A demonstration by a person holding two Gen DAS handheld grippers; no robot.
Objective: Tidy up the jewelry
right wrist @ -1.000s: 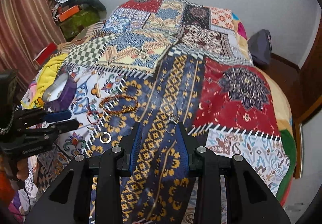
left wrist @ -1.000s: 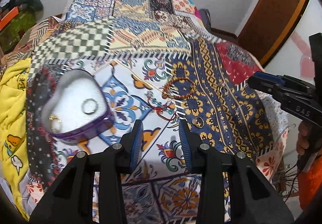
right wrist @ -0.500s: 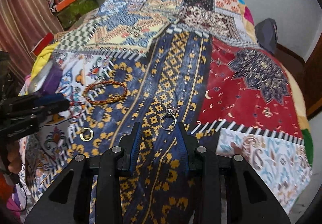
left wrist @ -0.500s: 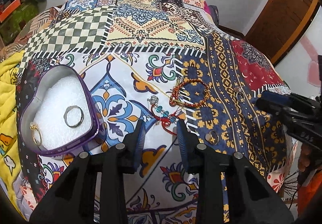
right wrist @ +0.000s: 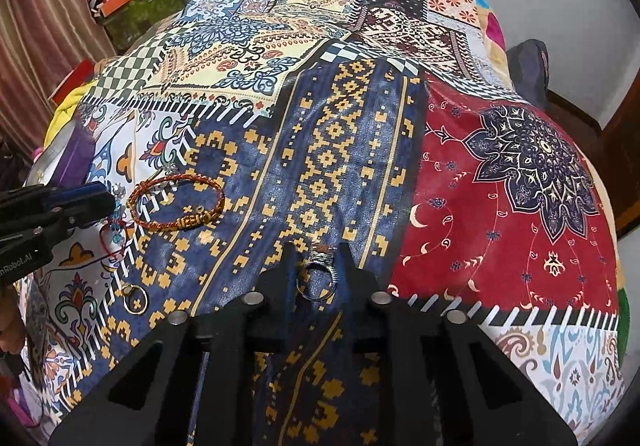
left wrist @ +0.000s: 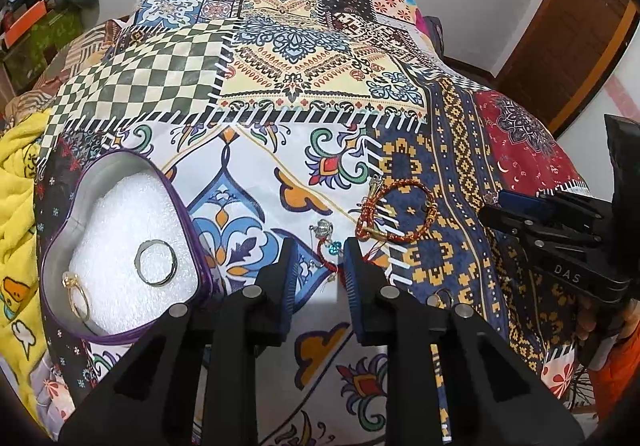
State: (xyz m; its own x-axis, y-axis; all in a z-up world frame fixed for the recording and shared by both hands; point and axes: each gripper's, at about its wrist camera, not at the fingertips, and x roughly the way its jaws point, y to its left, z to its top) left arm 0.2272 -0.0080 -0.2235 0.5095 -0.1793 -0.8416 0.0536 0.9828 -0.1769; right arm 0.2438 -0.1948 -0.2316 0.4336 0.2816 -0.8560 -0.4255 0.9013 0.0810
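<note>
While both claws hang low over a patchwork bed, the jewelry lies scattered across its cover.

Bed (left wrist: pixel 304 57): draped in a quilt of checkered, floral, navy-and-gold and red panels; every piece of jewelry rests on it.

Box (left wrist: pixel 64 230): heart-shaped, purple-walled, lined with white foam, sitting at the left side of the bed beside a yellow cloth (left wrist: pixel 16 181).

Left claw (left wrist: pixel 318 266): fingers apart, low over the white floral panel, with the red cord of the charm bracelet between the blue pads; contact cannot be told.

Right claw (right wrist: pixel 316 266): fingers apart, straddling the ornate ring on the navy panel; touching or not cannot be told.

Bead bracelet (left wrist: pixel 396 209): orange-red loop with gold beads, flat on the seam between the white and navy panels, just beyond the left claw.

Charm bracelet (left wrist: pixel 326 242): thin red cord with a silver charm and teal beads, lying next to the bead bracelet.

Silver ring (left wrist: pixel 156 268): flat on the foam inside the box.

Gold ring (left wrist: pixel 78 296): on the foam near the box's near wall, left of the silver ring.

Ornate ring (right wrist: pixel 316 284): silver band with a raised top, between the right claw's fingers.

Plain ring (right wrist: pixel 134 298): gold, alone on the navy panel's edge, near the left claw.
</note>
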